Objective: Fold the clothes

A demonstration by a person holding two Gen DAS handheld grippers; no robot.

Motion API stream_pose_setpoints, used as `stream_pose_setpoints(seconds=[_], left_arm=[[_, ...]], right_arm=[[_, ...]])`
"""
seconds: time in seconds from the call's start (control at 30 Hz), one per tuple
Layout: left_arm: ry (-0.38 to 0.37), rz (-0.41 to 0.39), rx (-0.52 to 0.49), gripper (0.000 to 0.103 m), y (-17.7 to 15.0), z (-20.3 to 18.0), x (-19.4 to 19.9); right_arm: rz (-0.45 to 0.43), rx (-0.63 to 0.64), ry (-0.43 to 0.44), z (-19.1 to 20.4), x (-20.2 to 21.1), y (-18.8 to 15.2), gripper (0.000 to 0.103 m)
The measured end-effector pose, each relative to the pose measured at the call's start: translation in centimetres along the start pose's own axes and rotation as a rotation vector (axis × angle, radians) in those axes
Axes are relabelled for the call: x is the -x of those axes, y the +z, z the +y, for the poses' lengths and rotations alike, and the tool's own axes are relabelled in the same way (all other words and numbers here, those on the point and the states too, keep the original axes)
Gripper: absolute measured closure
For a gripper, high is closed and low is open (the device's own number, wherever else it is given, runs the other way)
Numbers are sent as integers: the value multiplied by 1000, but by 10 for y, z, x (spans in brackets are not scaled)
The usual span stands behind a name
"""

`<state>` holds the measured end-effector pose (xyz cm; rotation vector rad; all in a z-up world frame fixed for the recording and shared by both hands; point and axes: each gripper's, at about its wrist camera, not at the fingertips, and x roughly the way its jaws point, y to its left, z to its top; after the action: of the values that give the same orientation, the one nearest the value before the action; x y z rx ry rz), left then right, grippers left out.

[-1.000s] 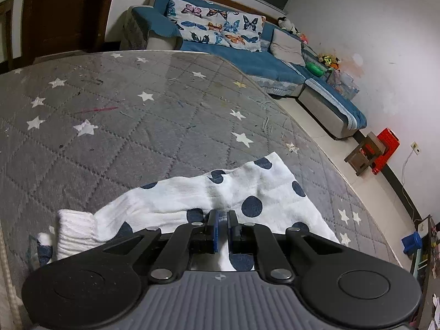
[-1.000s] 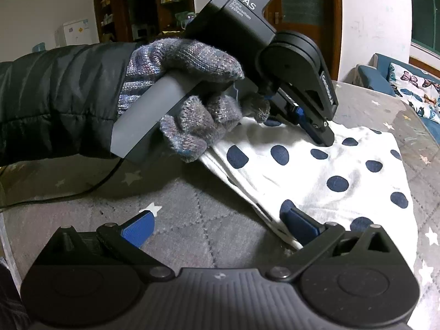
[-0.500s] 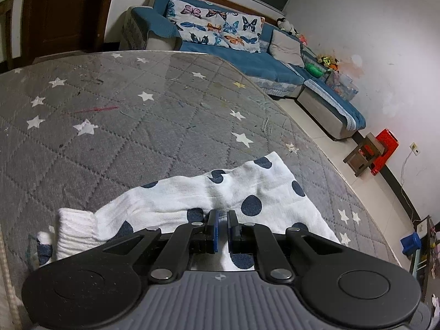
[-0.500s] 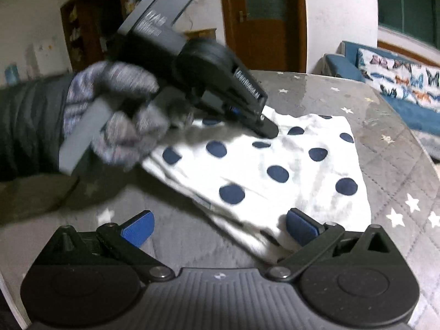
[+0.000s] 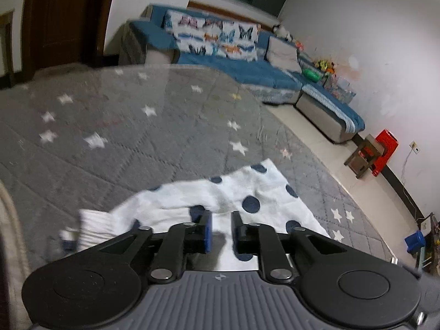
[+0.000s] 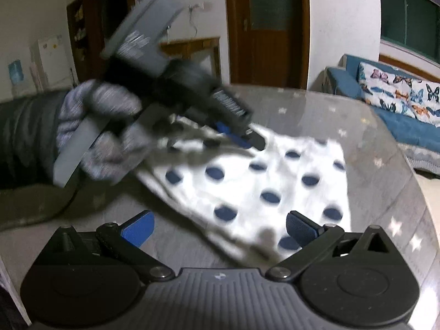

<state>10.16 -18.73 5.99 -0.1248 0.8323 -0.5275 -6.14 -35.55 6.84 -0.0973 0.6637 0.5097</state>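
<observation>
A white garment with dark blue dots lies folded on the grey star-quilted table. Its ribbed white cuff lies at the left. My left gripper hovers just over the garment's near part with its jaws a little apart, holding nothing. In the right wrist view the same garment lies ahead, and the left gripper, held by a gloved hand, is over its far left edge. My right gripper is wide open and empty, just above the garment's near corner.
A blue sofa with butterfly cushions stands beyond the table's far edge. A red stool and a wooden stand are on the floor at the right. A wooden door and shelves are behind the table.
My left gripper has opened slightly, let go of the garment and lifted a little. My right gripper has moved back, staying open. Both views are motion blurred.
</observation>
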Motion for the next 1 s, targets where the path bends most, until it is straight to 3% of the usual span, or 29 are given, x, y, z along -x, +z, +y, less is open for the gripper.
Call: stream_pose_setpoints(seconds=[0.27,0.57,0.83,1.0], left_arm=[[48,-41,-11,76,-9,21,32],[50,-41,22,74,-19,35,34],[66,-63,18,74,-17,38,38],[62,-57,26,68,-19,40,35]], right_arm=[[-38,-81,7,-29,-24,29,0],[49,-160,-26,-58,-53,24,0],[6,-141,-32,-59,-61,53,0],[39,-169,-56,-67,-92,59,0]])
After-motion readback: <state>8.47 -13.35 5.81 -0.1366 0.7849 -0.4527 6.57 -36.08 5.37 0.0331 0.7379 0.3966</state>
